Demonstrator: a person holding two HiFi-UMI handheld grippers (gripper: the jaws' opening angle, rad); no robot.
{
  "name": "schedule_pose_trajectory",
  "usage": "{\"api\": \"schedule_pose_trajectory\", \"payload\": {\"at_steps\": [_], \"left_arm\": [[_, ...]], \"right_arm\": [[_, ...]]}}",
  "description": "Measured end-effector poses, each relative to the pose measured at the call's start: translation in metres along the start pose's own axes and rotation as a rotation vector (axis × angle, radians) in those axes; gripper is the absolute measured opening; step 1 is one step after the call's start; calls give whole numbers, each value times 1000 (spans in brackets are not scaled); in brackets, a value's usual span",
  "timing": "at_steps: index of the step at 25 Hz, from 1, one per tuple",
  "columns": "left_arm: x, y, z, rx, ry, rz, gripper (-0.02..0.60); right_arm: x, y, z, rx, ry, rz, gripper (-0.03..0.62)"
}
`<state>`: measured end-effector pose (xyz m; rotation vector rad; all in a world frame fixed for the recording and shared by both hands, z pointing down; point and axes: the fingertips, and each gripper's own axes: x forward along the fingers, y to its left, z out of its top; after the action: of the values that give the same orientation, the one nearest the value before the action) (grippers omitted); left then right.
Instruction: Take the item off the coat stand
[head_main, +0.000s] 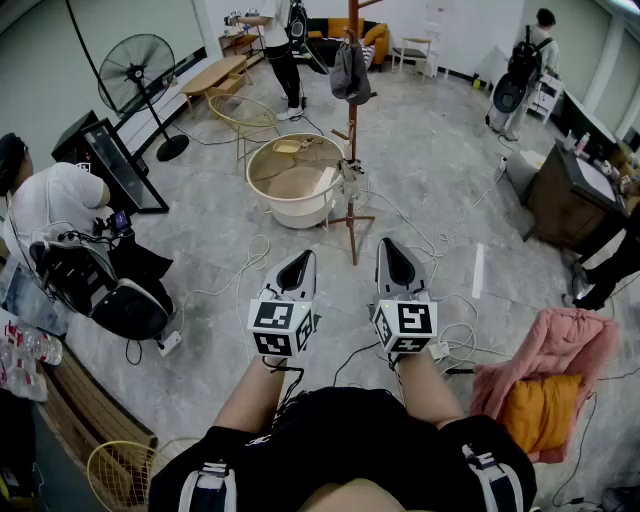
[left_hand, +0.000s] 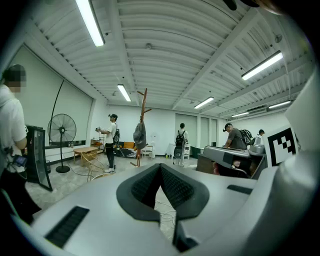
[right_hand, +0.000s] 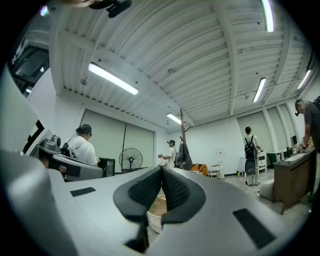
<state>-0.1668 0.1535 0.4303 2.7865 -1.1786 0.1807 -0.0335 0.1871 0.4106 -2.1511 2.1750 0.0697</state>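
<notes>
The grey item (head_main: 350, 70), a bag or a garment, we cannot tell which, hangs high on the wooden coat stand (head_main: 353, 190), draped against its pole near the upper pegs. How it is hooked on we cannot make out from here.

Both our left tongs (head_main: 297, 262) and our right tongs (head_main: 392, 250) are pressed fully together with nothing in them, held close to our body and well apart from the stand.

The stand looks slender and rests on thin splayed feet. If we pull the item sideways or downward rather than lifting it clear of its peg, we judge the whole stand could lean and topple. The round tub (head_main: 262, 190) sits just beside its base on the left, so a fall that way would strike it.

Cables (head_main: 420, 225) lie looped on the floor between us and the stand. Walking in while looking up, we could catch a foot or drag one against the stand's feet.

Soft fabric may also slip from a shallow pinch.
</notes>
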Motion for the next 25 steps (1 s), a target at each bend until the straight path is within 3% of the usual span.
{"api": "schedule_pose_trajectory", "payload": {"at_steps": [6,25], "left_arm": [[3,-18,13,11,-9,1,15],[11,-72,-11,8,-5,9,15]], "right_arm": [[-11,-16,13,31,-24,-11,15],[-42,-48,-6,27,-2,29,15]]}}
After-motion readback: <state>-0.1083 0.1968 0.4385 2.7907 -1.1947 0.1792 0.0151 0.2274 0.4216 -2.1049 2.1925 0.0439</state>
